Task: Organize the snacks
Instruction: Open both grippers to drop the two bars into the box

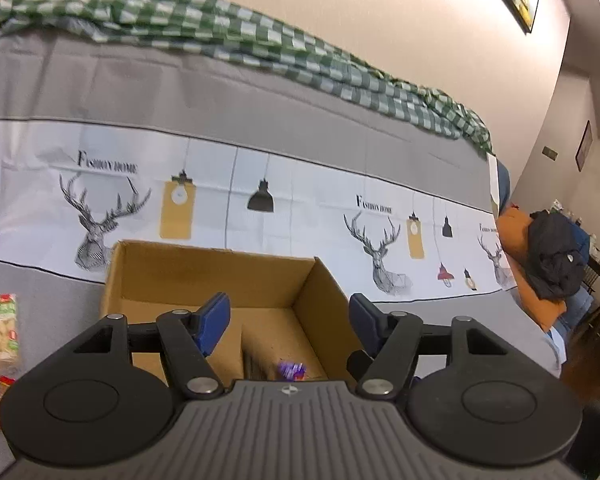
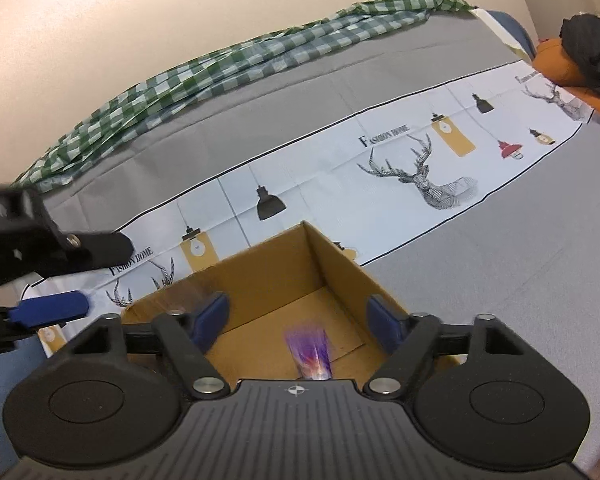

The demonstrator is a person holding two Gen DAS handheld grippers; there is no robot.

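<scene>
Right now my left gripper (image 1: 290, 322) sits over the near rim of the cardboard box (image 1: 204, 268), its blue pads (image 1: 214, 322) spread wide with nothing between them. Past the box's far wall the grey tablecloth (image 1: 260, 112) runs clear back to a bunched green checked cloth (image 1: 236, 36) against the wall, so I have open room ahead. On the left edge of that view a few snack packets (image 1: 4, 328) lie on the grey cloth, apart from the box. Inside the box a cardboard divider (image 1: 242, 352) splits the floor, and a purple snack wrapper (image 1: 291, 371) lies in the right-hand compartment, close under the gripper body.

My right gripper (image 2: 298, 320) is also over the box (image 2: 340, 268), angled down into the corner compartment, jaws wide and not pressing on anything. The purple wrapper (image 2: 310, 354) appears blurred below and between the pads; I cannot tell whether it is resting on the box floor. To the right the box edge gives onto bare grey cloth (image 2: 500, 248), well clear. From the left side the other gripper's arm and a blue fingertip (image 2: 50, 311) reach in just beside the box's left rim, so that side is tight
</scene>
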